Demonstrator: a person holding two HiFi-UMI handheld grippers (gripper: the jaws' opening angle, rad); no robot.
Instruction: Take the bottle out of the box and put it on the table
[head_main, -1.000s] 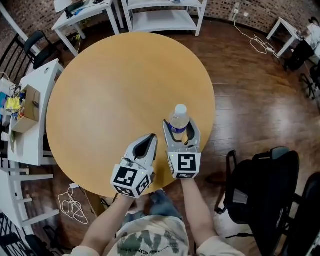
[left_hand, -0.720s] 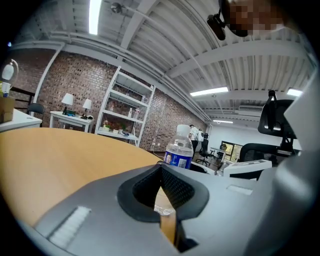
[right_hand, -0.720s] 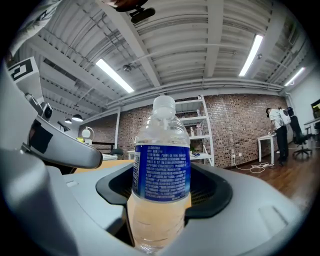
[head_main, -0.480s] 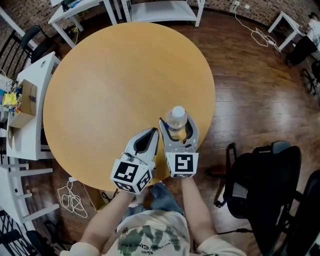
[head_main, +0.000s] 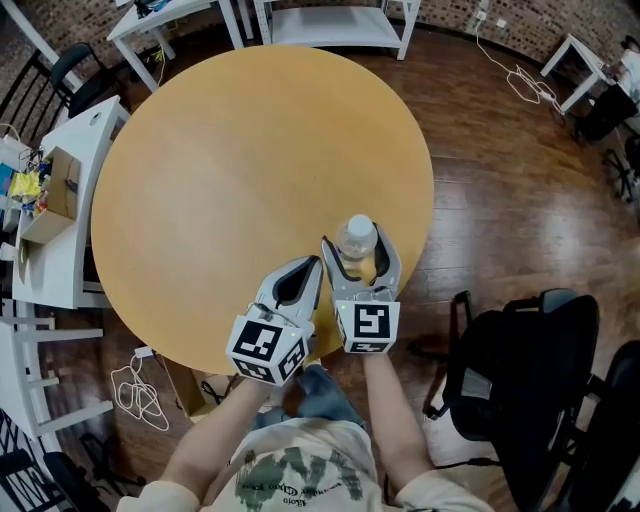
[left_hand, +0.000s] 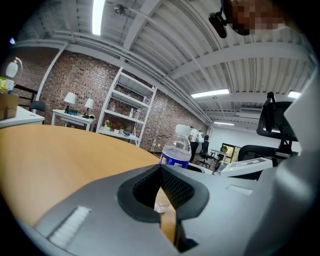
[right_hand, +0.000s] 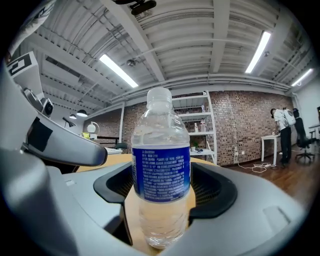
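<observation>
The bottle (head_main: 357, 243) stands upright on the round wooden desk (head_main: 230, 170), close to its near right edge, its white cap on and a blue label around its middle. The right gripper (head_main: 359, 250) lies level at that edge with the bottle between its fingers (right_hand: 212, 192). They have just been opening, and they now stand wide on either side of the label without pressing on it. In the right gripper view the bottle (right_hand: 161, 165) fills the middle, with its base on the desk top. The left gripper (head_main: 308, 266) sits just beside the right one, tilted slightly down over the desk edge. Its fingers (left_hand: 175, 187) are brought together at the tips and hold nothing – the bottle (left_hand: 176, 150) shows just beyond them, to their right. A black office chair (head_main: 520, 370) stands on the wooden floor to the right of the desk.
</observation>
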